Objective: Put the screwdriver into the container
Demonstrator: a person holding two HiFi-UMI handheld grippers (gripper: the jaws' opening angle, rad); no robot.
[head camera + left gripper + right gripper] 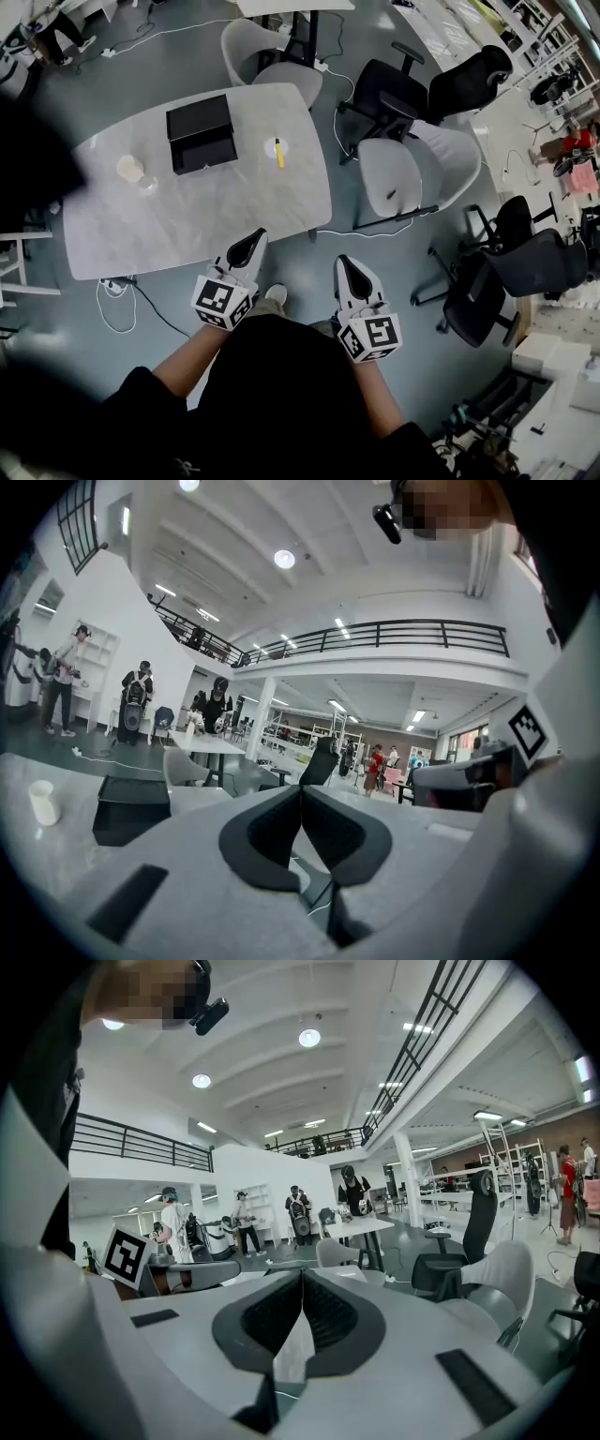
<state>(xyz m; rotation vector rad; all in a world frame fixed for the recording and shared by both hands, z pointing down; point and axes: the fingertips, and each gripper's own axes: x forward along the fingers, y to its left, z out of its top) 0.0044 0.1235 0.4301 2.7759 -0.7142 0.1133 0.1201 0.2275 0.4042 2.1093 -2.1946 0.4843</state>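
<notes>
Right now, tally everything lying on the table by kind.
Box: 1
Screwdriver: 1
Cup: 1
Total: 3

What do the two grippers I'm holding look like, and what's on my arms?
Both the left gripper and right gripper have pale grey bodies with black padded jaws tapering to a point. Each carries a white cube with black square markers. The sleeves are black.
</notes>
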